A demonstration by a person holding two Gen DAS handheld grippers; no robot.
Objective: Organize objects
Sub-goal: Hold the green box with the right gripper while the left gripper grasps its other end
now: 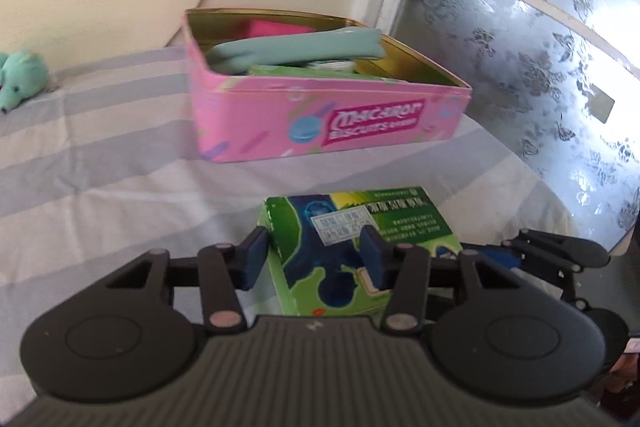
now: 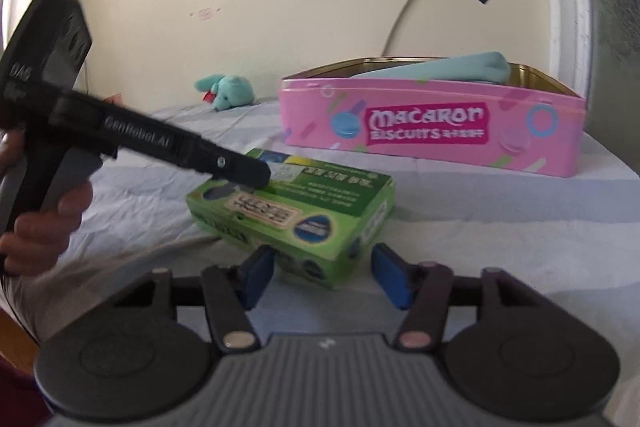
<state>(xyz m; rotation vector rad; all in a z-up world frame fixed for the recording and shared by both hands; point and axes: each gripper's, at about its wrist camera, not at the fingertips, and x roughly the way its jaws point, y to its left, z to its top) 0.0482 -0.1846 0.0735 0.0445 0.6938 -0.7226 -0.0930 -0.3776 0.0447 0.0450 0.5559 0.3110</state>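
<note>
The left gripper [image 1: 314, 259] has its blue pads on both sides of one end of the green box [image 1: 352, 239]; the left pad sits at the box's edge and the right pad lies over its top face, so I cannot tell if they really press it; in the right wrist view its black fingers reach down onto the far end of the same box. The right gripper [image 2: 324, 277] stands at the near end of the box [image 2: 296, 211]; its pads are partly apart, one on each side of the near corner, with a small gap visible at the right pad; it does not seem to hold anything yet.

The box lies flat on the striped sheet [image 1: 100, 155], between the two grippers, with the pink tin [image 1: 320, 119] just behind it; the tin is open and already has a teal pouch [image 1: 296, 51] and other things inside; a small teal plush [image 2: 230, 91] lies well apart near the wall.

I judge the step to be the grasping of the box, to put it into the tin; the next move needs a firm closing on the box, then a lift high enough to pass the tin's rim; the free room in the tin looks small.
</note>
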